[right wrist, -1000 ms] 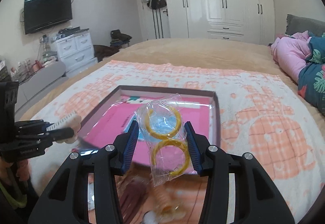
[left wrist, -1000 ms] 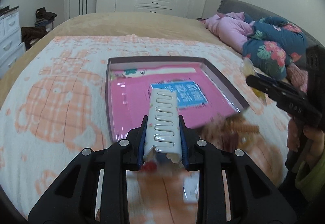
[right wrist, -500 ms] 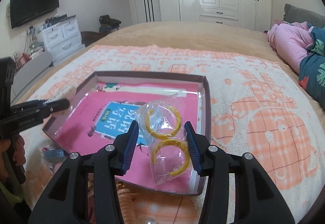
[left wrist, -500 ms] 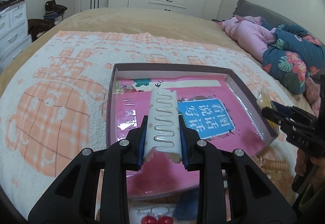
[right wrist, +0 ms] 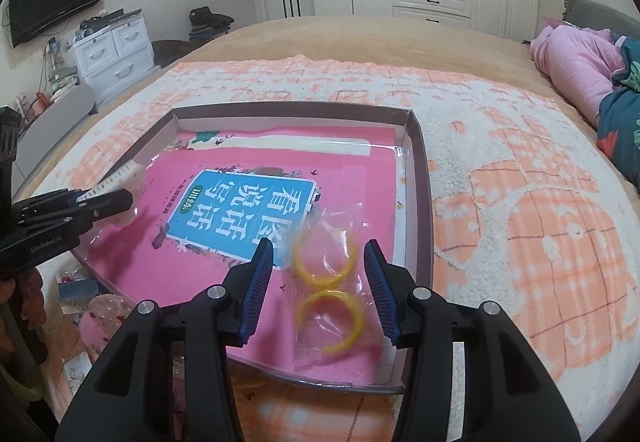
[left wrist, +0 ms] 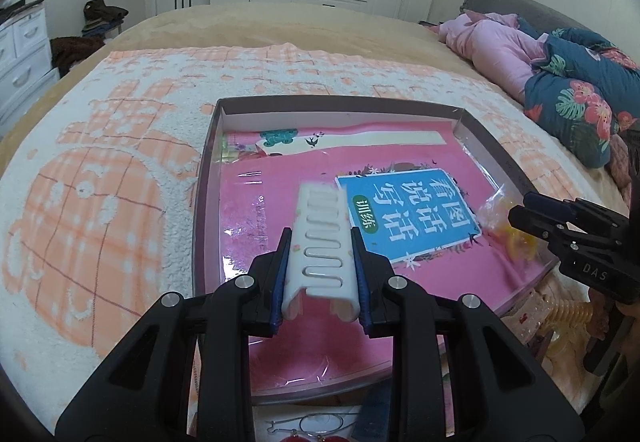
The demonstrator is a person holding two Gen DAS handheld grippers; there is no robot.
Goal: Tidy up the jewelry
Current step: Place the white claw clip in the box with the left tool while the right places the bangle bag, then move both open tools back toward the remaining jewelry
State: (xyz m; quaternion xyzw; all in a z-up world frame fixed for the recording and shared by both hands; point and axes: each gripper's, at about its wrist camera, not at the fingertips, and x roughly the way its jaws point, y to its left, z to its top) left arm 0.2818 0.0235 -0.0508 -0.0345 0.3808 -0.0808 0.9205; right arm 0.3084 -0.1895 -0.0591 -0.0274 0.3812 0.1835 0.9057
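Note:
A shallow brown-rimmed box [left wrist: 208, 161] with a pink and blue book cover inside lies on the bed; it also shows in the right wrist view [right wrist: 420, 145]. My left gripper [left wrist: 320, 274] is shut on a white wavy-toothed hair clip [left wrist: 320, 238] and holds it over the box's near left part. My right gripper [right wrist: 318, 278] is open; a clear bag with two yellow rings [right wrist: 326, 282] sits between its jaws, over the box's near right corner. The bag looks blurred. The right gripper [left wrist: 560, 217] shows from the side in the left wrist view.
Loose jewelry lies on the blanket in front of the box: red earrings with hoop wires [left wrist: 308, 426], a tan spiral hair tie [left wrist: 568, 310], a blue item [right wrist: 78, 288]. Pink and floral bedding [left wrist: 560, 81] lies at the far right. White drawers [right wrist: 112, 49] stand left of the bed.
Both grippers have moved forward and down over the box. My right gripper's jaws have opened and let go of the bag of yellow rings. The left still grips the clip.

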